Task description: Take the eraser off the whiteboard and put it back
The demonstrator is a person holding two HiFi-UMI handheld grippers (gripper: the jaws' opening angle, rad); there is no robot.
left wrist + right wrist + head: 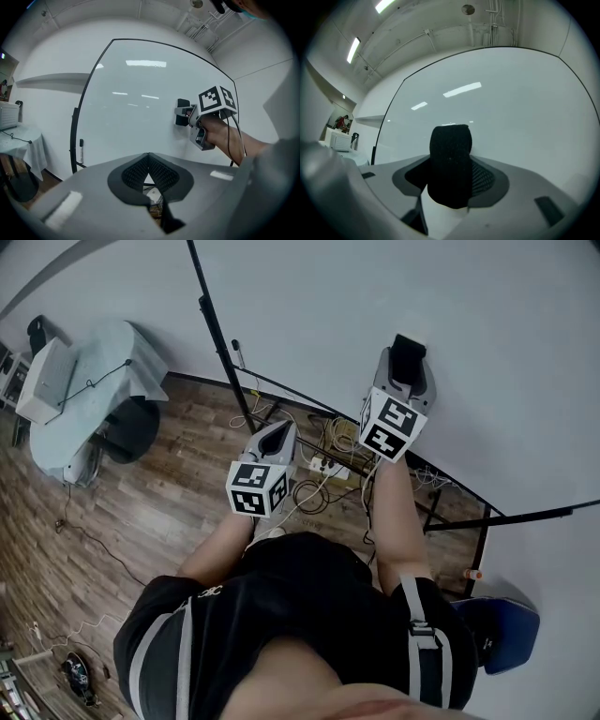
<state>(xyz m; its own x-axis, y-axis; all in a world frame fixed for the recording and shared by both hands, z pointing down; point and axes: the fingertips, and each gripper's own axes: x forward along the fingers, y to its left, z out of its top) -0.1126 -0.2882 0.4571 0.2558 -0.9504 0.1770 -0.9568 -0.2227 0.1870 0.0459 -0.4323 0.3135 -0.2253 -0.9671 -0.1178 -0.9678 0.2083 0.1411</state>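
The black eraser point(450, 164) stands upright between the jaws of my right gripper point(451, 180), which is shut on it. In the left gripper view the eraser point(181, 112) lies against the whiteboard point(136, 89), with the right gripper point(188, 112) level against the board. From the head view the eraser point(409, 356) shows at the tip of the right gripper point(405, 369) at the whiteboard point(356, 296). My left gripper point(278, 433) hangs lower and to the left, away from the board. Its pads meet at the tips point(148, 159) and it holds nothing.
The whiteboard's black stand point(450, 512) rests on a wood floor with a power strip and tangled cables point(323, 467) under it. A marker point(81, 143) hangs on the board's left frame. A cloth-covered table point(94, 381) and a black chair point(131, 427) stand at the left.
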